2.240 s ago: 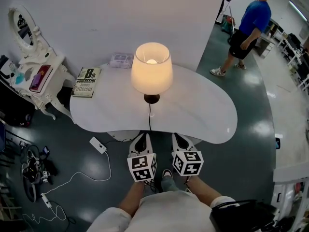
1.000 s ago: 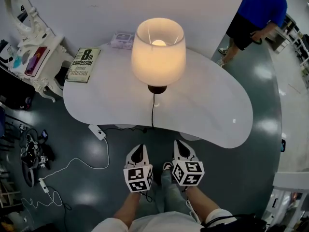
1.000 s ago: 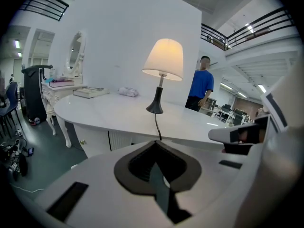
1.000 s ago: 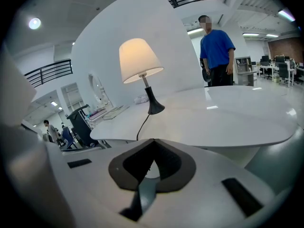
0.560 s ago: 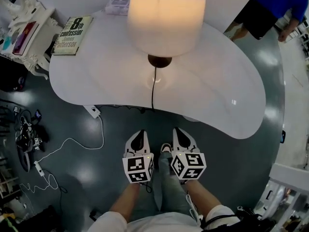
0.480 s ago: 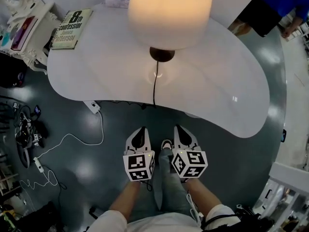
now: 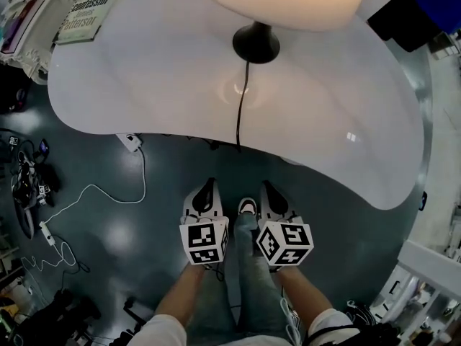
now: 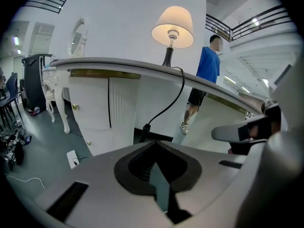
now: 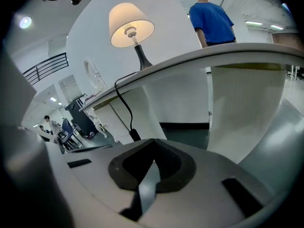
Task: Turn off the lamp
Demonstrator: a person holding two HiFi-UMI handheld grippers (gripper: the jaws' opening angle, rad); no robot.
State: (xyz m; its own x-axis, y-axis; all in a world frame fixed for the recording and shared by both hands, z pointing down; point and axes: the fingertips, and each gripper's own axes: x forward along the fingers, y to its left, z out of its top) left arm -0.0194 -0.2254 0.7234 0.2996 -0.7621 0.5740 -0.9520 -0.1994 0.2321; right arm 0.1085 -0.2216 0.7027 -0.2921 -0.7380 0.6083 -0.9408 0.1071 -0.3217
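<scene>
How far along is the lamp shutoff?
Done: nothing; the lamp is lit. In hand: left gripper and right gripper are both shut and empty, low in front of the table. Left: reach the switch, possibly the dark block on the cord, and work it.

1. 1 lit table lamp (image 8: 172, 23) with a cream fabric shade and a dark stem.
2. 1 glossy white kidney-shaped table (image 7: 144, 71).
3. 1 thin black power cord (image 7: 240, 114), running from the lamp's base.
4. 1 pale-covered paperback book (image 7: 85, 9).
5. 2 grey plastic two-jaw grippers: the left gripper (image 7: 208, 186) and the right gripper (image 7: 268, 187).
6. 1 small white plug block (image 7: 130, 142) and 1 thin white cable (image 7: 94, 192).
7. 1 person in a blue shirt (image 9: 213, 20).
8. 1 oval mirror in a white frame (image 8: 78, 34).
</scene>
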